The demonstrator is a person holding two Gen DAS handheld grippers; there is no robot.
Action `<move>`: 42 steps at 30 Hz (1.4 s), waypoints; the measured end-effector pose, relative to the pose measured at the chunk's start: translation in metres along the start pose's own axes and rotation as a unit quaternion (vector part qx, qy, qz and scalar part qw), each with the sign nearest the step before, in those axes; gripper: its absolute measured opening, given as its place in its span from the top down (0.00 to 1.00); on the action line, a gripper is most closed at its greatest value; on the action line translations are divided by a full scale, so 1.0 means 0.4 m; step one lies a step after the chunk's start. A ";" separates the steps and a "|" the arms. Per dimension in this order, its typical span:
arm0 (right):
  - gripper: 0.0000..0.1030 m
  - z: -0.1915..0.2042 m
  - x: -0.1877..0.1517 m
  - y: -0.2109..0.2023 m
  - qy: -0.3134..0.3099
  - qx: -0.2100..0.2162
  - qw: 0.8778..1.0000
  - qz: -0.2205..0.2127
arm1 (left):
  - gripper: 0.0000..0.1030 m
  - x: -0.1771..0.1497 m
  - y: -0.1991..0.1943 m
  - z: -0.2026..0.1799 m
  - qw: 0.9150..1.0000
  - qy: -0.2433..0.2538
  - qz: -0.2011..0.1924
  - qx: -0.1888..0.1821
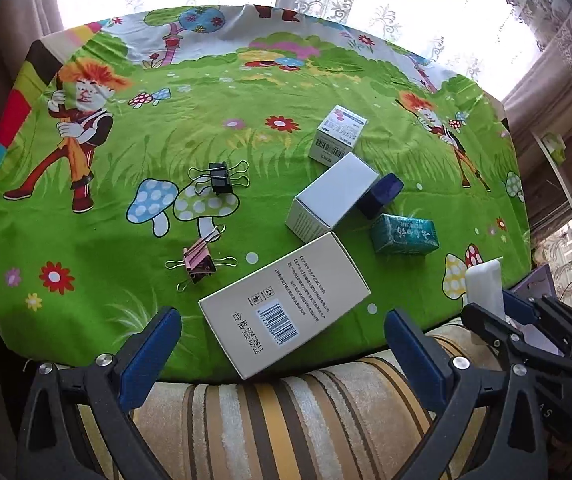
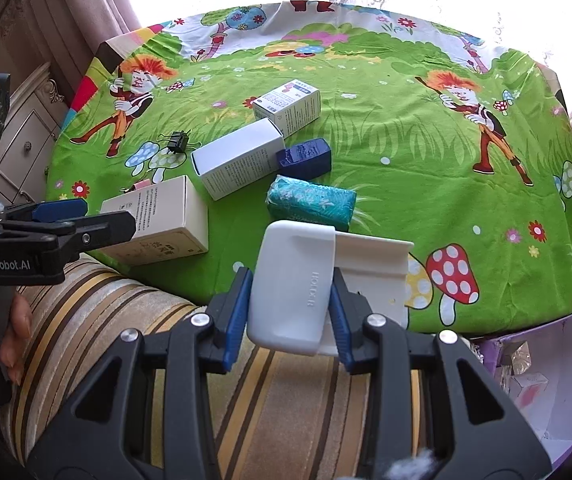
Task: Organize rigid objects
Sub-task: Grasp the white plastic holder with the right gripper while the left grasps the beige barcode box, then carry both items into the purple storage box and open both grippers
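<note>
the right gripper (image 2: 289,312) clamps a white plastic case (image 2: 291,288), whose lower end hides a white part behind it. the left gripper (image 1: 282,344) gapes empty just above the cream box (image 1: 286,300), its near corner overhanging the table (image 1: 86,320).

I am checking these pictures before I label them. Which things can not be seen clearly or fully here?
- Purple box, right wrist view: cut off by the picture edge; its contents are too unclear to name.
- Pink binder clip, right wrist view: almost wholly hidden behind the cream carton.
- White holder, left wrist view: its lower part is covered by the right gripper.
- Small print on the cream carton, both views: too small to read.
</note>
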State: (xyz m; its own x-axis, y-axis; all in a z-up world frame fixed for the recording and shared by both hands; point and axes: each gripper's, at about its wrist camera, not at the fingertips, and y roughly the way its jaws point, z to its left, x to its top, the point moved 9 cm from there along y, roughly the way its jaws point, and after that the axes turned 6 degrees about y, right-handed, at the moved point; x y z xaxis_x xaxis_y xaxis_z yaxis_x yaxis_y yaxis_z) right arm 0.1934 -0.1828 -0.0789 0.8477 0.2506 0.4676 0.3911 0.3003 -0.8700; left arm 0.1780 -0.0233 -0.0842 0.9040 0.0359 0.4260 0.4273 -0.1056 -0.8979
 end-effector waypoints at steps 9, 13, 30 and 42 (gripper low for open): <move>0.59 -0.078 -0.033 -0.079 0.028 -0.017 0.999 -0.014 | 0.00 0.014 0.037 -0.041 0.986 0.166 0.012 0.029; 0.59 -0.117 -0.052 -0.106 0.042 -0.024 0.999 -0.017 | 0.02 0.009 0.076 -0.043 0.981 0.188 0.034 0.037; 0.59 -0.350 -0.140 -0.249 0.140 -0.063 0.987 -0.052 | 0.48 0.001 0.008 -0.128 0.987 0.162 0.017 -0.001; 0.59 -0.558 -0.224 -0.344 0.222 -0.101 0.966 -0.082 | 0.48 0.012 -0.068 -0.443 0.976 0.181 -0.020 -0.119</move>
State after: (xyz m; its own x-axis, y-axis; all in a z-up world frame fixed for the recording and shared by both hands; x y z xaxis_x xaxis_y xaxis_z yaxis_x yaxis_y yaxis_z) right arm 0.1437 -0.4518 -0.0361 0.8210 -0.2183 0.5275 0.5573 0.1060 -0.8235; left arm 0.1686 -0.1965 -0.0380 0.8047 -0.3040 0.5099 0.4085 -0.3397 -0.8472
